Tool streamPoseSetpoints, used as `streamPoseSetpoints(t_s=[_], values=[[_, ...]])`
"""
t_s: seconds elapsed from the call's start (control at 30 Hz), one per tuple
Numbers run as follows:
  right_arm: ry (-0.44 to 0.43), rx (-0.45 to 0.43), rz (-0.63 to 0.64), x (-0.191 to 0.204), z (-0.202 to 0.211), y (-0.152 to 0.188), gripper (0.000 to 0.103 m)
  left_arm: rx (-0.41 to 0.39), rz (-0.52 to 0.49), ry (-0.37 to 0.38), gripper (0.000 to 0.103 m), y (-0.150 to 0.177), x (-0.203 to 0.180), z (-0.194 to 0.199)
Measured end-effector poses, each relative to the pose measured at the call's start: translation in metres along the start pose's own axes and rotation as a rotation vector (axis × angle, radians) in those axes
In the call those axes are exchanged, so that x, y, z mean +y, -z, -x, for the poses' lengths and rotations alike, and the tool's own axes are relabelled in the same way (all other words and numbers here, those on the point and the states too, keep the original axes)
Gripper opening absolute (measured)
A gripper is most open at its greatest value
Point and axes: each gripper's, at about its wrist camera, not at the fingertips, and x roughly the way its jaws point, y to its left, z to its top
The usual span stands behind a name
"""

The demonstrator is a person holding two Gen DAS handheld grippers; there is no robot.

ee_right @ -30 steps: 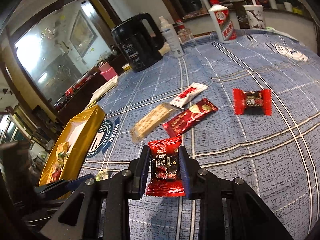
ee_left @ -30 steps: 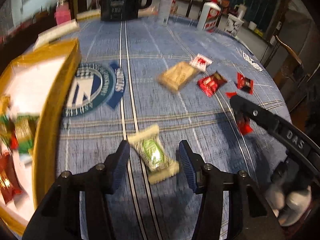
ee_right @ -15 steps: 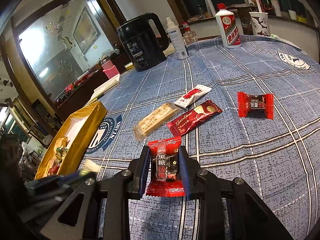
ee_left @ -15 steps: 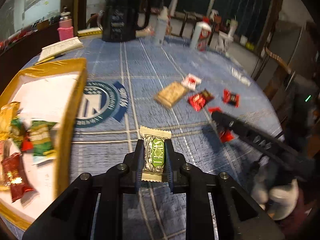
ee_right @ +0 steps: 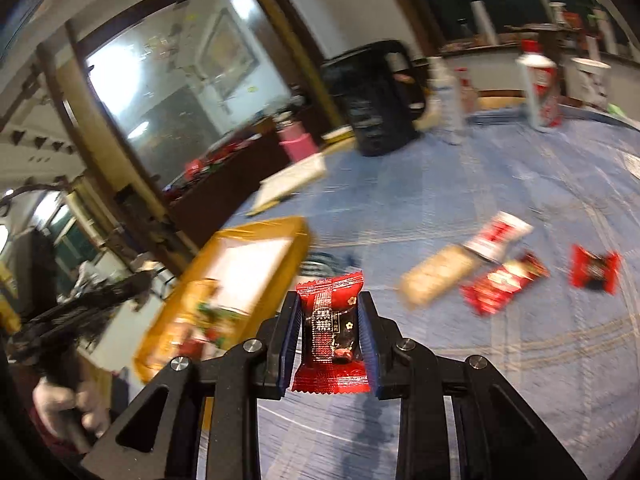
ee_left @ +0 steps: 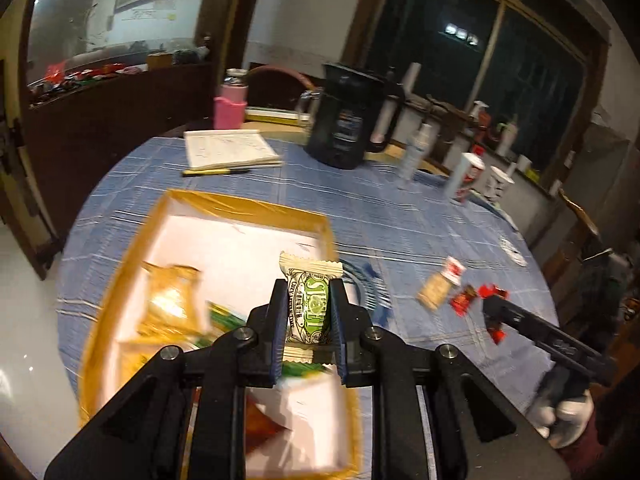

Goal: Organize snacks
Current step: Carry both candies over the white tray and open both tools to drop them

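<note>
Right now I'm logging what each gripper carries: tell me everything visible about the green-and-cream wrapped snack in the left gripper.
The green-and-cream wrapped snack is a small pillow-shaped packet of glossy cream film with crimped, serrated ends and a green printed label. It stands upright, pinched at its sides between the blue pads of the left gripper, lifted over the yellow-rimmed box. Only the pads touch it; its top seal sticks up above the fingertips.
</note>
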Motion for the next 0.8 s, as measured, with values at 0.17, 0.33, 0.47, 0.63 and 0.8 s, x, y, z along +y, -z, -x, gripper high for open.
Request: streamPoseSetpoints(t_s=[0.17, 0.33, 0.47, 0.63, 0.8], values=[[-0.065, 0.097, 0.040, 0.050, -0.056, -0.014, 0.029, 0.074, 0.047, -0.020, 0.017, -0.020, 0.032, -0.043], [-0.056, 0.198, 0.114, 0.094, -0.123, -0.012, 0.029, 0.136, 0.096, -0.036, 0.018, -0.024, 0.057, -0.086], [-0.030, 0.257, 0.150, 0.110, -0.167, -0.006, 0.029, 0.181, 0.137, -0.036, 0.018, -0.025, 0.073, -0.114], [-0.002, 0.295, 0.170, 0.112, -0.197, -0.002, 0.029, 0.211, 0.182, -0.021, 0.018, -0.024, 0.086, -0.130], [0.005, 0.291, 0.193, 0.113, -0.207, -0.001, 0.033, 0.214, 0.200, 0.003, 0.020, -0.023, 0.087, -0.129]])
